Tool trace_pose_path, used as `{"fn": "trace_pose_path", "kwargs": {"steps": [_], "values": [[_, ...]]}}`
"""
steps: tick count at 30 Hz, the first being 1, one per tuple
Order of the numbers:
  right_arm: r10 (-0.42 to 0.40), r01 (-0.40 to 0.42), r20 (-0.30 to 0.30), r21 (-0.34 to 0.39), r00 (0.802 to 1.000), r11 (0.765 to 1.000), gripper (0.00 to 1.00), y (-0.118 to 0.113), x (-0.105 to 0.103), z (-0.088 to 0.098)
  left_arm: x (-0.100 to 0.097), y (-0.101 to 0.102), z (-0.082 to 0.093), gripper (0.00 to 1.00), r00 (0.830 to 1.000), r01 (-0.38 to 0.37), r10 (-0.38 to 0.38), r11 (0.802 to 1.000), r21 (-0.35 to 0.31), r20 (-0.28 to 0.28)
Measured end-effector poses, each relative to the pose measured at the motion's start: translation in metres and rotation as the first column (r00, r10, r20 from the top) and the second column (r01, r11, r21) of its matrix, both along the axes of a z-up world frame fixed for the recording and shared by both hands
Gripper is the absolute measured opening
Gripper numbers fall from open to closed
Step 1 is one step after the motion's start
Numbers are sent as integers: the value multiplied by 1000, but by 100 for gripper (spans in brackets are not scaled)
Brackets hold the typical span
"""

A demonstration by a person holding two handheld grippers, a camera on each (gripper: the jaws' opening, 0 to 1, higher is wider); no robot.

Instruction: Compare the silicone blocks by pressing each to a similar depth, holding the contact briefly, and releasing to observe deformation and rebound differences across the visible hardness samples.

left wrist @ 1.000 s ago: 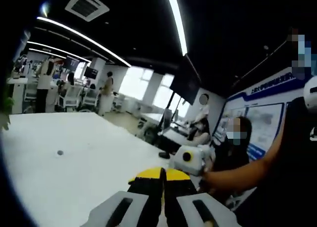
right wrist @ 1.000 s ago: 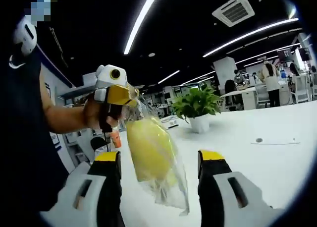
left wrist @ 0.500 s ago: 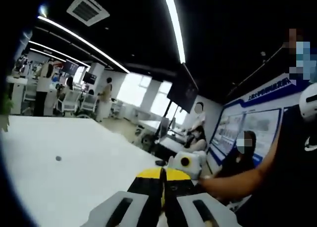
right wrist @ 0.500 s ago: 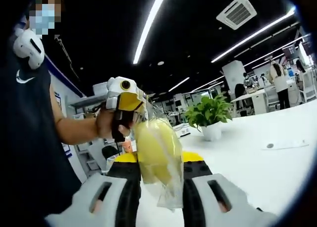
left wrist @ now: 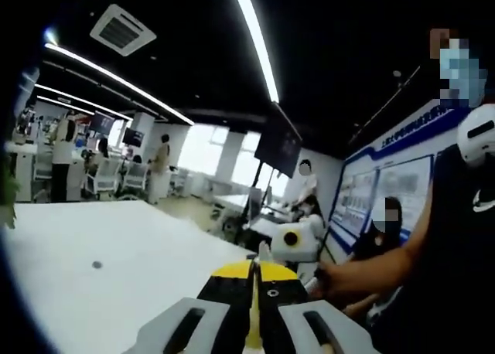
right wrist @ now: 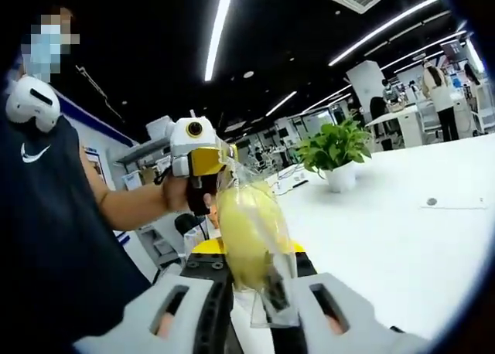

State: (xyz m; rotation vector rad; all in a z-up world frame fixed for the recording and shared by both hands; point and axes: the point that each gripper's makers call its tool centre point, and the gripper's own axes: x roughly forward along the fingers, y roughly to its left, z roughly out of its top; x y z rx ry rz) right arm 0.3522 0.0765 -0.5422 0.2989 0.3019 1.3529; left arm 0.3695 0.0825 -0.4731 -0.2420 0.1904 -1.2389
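Up off the counter (right wrist: 402,246), a yellow block in a clear plastic bag (right wrist: 249,238) hangs in the air between the 2 tongs. The left tongs (right wrist: 224,162) pinch the bag's twisted top, jaws closed on the plastic, with the person's hand (right wrist: 184,193) wrapped around the handle just behind. Below them, the right tongs (right wrist: 251,273) have their jaws drawn in against the 2 sides of the block, pressing it through the bag; the loose lower edge of the bag trails down between the jaws.

From the left gripper view, the left tongs (left wrist: 253,270) show their yellow-tipped jaws shut together with a thin sliver of the bag (left wrist: 254,323) caught in the seam, and the right tongs (left wrist: 295,242) sit just beyond them, held by the person's forearm (left wrist: 371,267).

Beyond the block, a potted plant (right wrist: 336,151) stands on the white counter, well apart from the bag. A small round dark spot (right wrist: 431,202) lies on the counter farther out.
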Motion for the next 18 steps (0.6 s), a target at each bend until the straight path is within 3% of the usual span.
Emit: {"fn": "trace_pose_path", "kwargs": {"steps": [5,7,14,18], "values": [[18,-18,3,-62,1000,998,7,3,-3,-9,-1,2,-14,1,1000,7,-7,999,49,-3],[24,-23,3,-64,1000,998,7,2,-3,-12,0,2,-16,1,1000,9,-8,999,38,-27],[40,-38,24,-89,999,995,6,6,-2,-15,-1,4,-21,0,1000,-2,2,999,48,5],[36,-33,35,-86,999,996,5,5,1,-13,0,5,-18,0,999,-31,31,1000,6,13]]}}
